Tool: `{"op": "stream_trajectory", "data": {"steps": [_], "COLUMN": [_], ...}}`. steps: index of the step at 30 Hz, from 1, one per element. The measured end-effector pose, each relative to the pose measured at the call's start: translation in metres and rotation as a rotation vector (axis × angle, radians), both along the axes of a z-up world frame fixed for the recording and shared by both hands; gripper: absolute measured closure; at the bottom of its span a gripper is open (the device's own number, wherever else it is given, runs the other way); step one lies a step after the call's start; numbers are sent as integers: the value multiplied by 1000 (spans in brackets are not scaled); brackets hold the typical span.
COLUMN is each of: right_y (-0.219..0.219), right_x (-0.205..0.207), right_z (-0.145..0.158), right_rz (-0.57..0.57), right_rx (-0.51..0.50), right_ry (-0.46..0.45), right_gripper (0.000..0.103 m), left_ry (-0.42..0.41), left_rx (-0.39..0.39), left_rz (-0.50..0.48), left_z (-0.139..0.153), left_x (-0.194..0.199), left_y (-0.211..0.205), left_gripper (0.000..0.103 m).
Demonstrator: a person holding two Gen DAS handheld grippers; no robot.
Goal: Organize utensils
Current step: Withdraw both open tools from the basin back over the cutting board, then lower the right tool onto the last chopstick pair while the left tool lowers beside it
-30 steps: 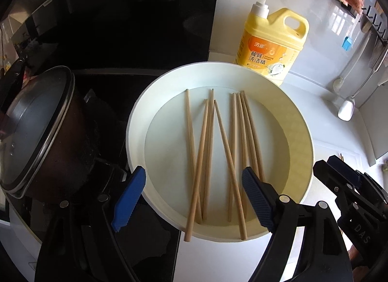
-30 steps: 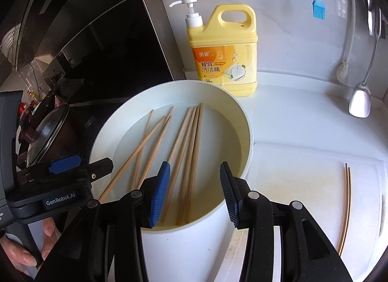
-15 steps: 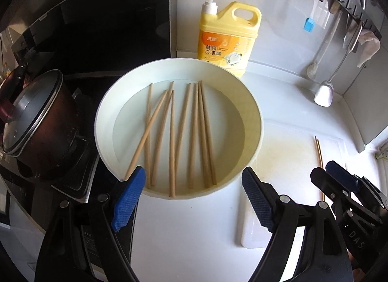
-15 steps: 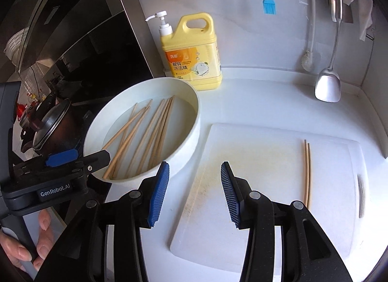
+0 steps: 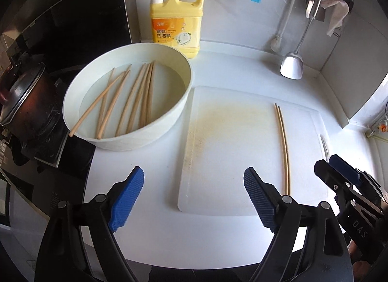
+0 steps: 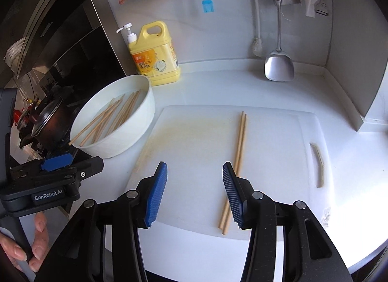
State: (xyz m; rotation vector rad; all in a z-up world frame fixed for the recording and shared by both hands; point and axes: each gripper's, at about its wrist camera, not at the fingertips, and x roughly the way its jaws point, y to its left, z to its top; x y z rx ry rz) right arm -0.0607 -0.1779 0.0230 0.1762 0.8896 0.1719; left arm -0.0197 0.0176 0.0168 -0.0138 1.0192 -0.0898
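Note:
Several wooden chopsticks [image 5: 135, 100] [image 6: 114, 114] lie in a round white basin [image 5: 150, 134] [image 6: 135, 134] of water. One pair of chopsticks [image 5: 282, 144] [image 6: 238, 151] lies side by side on the white cutting board [image 5: 230, 148] [image 6: 194, 151]. My left gripper [image 5: 194, 185] hangs over the board's near left corner, jaws wide and opening, nothing between them. My right gripper [image 6: 194, 185] [image 5: 339, 173] hovers over the board just left of the pair, jaws opening, empty; its right finger overlaps the pair in the view.
A yellow dish-soap jug [image 5: 175, 25] [image 6: 155, 56] stands behind the basin. A lidded dark pot [image 5: 21, 102] sits on the stove at left. A steel spatula [image 6: 278, 64], a brush and cloths hang on the back wall. A person's fingers [image 6: 38, 243] grip the left handle.
Both grippers have swung from over the basin rightward to the cutting board. The basin now lies to the left. The right gripper's jaws have spread a little.

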Motion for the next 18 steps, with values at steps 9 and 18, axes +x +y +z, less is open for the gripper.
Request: {"op": "stream_trajectory", "data": {"steps": [9, 18], "right_y": [-47, -54], "right_x": [-17, -20], "right_z": [-20, -48], "right_rz": [-104, -238], "right_rx": [-14, -58], "right_ry": [39, 19], "right_gripper": [48, 42], "left_ry": [2, -60], "left_rx": [0, -1], "left_rz": [-21, -154], "left_z": [-7, -37], "left_x": [-13, 1], "left_y": [-22, -41], "left_gripper": [13, 12]}}
